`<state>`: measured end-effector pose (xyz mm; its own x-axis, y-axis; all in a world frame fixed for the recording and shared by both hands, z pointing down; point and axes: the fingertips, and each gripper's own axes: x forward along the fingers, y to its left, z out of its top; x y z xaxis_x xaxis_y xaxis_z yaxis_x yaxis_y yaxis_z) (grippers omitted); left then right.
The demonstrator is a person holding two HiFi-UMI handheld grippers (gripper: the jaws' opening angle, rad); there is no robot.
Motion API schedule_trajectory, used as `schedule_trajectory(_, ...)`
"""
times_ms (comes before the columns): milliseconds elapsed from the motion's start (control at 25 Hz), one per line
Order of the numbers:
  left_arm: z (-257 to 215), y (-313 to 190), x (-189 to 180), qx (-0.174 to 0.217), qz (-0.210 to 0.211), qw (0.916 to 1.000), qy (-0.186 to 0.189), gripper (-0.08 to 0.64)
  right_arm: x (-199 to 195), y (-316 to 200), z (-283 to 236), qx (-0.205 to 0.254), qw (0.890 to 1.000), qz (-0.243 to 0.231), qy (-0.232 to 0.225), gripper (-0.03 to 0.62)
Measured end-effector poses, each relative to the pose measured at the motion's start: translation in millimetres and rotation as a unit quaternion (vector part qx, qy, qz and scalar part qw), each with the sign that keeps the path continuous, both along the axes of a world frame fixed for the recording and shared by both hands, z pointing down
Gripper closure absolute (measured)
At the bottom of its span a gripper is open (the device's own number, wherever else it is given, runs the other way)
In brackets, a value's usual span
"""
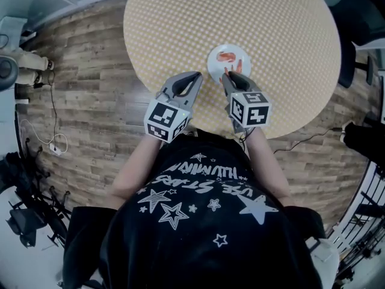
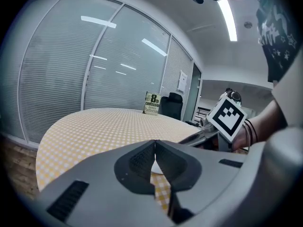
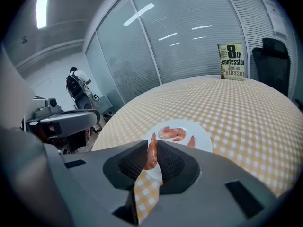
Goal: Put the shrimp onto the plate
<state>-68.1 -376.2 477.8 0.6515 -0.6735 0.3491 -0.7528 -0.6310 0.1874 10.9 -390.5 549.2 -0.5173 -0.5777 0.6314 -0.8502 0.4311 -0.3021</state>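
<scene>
Your matt grey plastic right gripper (image 3: 152,159) has finely ribbed dark pads (image 3: 132,164), closed on a glossy pink-orange shrimp (image 3: 152,148). Just beyond its tips the round white plate (image 3: 201,137) looks smooth and shiny, and the yellow-checked tablecloth (image 3: 236,103) beneath is matt. Your left gripper (image 2: 154,162) is the same matt plastic.

Three shrimp (image 3: 173,134); one plate (image 3: 204,135); one book (image 3: 231,60); one table (image 3: 246,108).

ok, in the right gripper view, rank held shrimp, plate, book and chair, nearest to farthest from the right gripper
1. held shrimp, pinched between the jaws.
2. plate, just ahead, slightly right.
3. book, upright near the far edge of the table, right.
4. chair, beyond the table, far right.
</scene>
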Motion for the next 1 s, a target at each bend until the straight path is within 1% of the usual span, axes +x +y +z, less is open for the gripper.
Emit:
schedule_trajectory(240, 9.0, -4.9, -1.2, -0.014, 0.000, 0.9999, -0.001, 0.551, -6.7, -7.9, 15.8, -0.021, 1.000, 0.004, 0.020, 0.522)
schedule_trajectory(360, 12.0, -7.4, 1.4, -0.017, 0.001, 0.9999, 0.000, 0.552, -6.1, -12.6, 22.2, -0.024, 0.999, 0.005, 0.029, 0.520)
schedule_trajectory(640, 22.0, -2.4, 3.3, -0.039, 0.004, 0.9992, 0.001, 0.551, -7.3, -14.7, 34.0, -0.033, 0.998, 0.006, 0.049, 0.522)
schedule_trajectory(880, 23.5, 0.9, 3.9, -0.044, 0.007, 0.9990, 0.002, 0.551, -6.4, -17.8, 36.1, -0.021, 0.998, 0.010, 0.065, 0.520)
schedule_trajectory(1000, 24.4, 4.4, 3.2, -0.048, 0.004, 0.9988, 0.004, 0.551, -5.2, -18.0, 36.1, -0.016, 0.998, 0.012, 0.064, 0.520)
